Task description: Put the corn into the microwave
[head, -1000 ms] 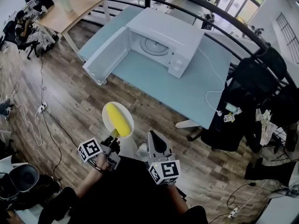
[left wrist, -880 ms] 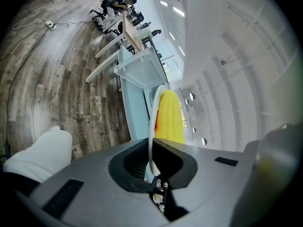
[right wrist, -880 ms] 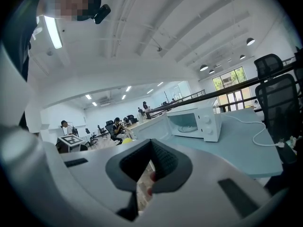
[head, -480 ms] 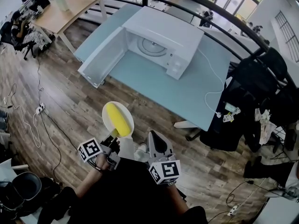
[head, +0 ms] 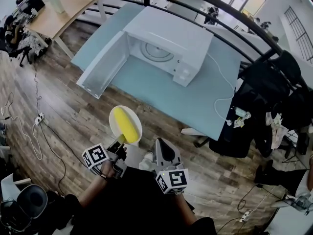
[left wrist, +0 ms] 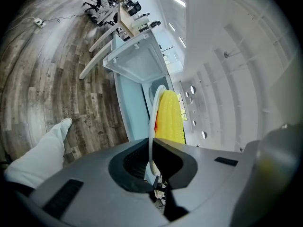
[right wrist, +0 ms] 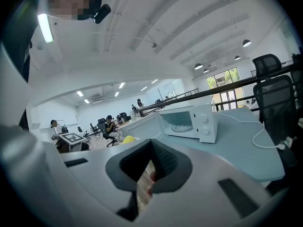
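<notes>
left gripper (head: pixel 119 144) pinching plate (head: pixel 116 120) rim, corn (head: pixel 128 127) on it, right gripper (head: pixel 160 142) pressed together, microwave (head: pixel 171 35) open

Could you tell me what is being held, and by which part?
The left gripper grips the white plate by its near rim, corn lying on it; the right gripper holds nothing.

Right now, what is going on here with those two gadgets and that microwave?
A person holds a gadget in each hand. The left claw grips the rim of a white plate, and on it lies a yellow corn cob. The right claw is shut and carries nothing. Ahead, a white microwave stands on a pale blue table with its door swung wide open. The person stands on the wooden floor short of the table, so the corn is not yet inside.
</notes>
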The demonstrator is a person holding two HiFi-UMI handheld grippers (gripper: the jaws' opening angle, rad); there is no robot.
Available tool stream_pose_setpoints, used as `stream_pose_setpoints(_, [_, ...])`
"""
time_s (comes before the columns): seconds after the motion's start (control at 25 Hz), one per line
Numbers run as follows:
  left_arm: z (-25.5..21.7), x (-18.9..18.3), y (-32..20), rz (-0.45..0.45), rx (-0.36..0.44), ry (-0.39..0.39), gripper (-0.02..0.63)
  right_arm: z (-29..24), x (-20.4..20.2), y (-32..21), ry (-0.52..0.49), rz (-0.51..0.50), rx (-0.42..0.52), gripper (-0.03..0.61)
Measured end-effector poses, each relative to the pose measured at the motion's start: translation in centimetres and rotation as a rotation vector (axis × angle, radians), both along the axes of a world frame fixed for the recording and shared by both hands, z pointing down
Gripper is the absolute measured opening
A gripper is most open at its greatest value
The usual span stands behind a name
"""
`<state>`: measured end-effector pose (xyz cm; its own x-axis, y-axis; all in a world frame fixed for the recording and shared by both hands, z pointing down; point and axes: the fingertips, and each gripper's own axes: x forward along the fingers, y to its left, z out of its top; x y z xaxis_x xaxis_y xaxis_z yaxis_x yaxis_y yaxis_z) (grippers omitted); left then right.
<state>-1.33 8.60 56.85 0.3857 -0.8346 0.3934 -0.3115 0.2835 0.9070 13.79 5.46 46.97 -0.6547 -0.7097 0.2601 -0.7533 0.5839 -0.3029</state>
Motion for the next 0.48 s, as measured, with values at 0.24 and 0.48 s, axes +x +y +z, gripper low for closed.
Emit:
stream_pose_setpoints(0.24, [0.4, -1.0, -3.6, 0.031, -0.009, -0.009, 0.015, -0.1, -1.3, -3.5, 0.007, 0.022, -0.012, 0.009])
stream_pose_setpoints(0.48, [0.3, -2.0, -6.8, 0.051, -0.016, -0.004, 0.015, -0.1, -3.2, -6.3, 0.008, 0.018, -0.018, 0.009])
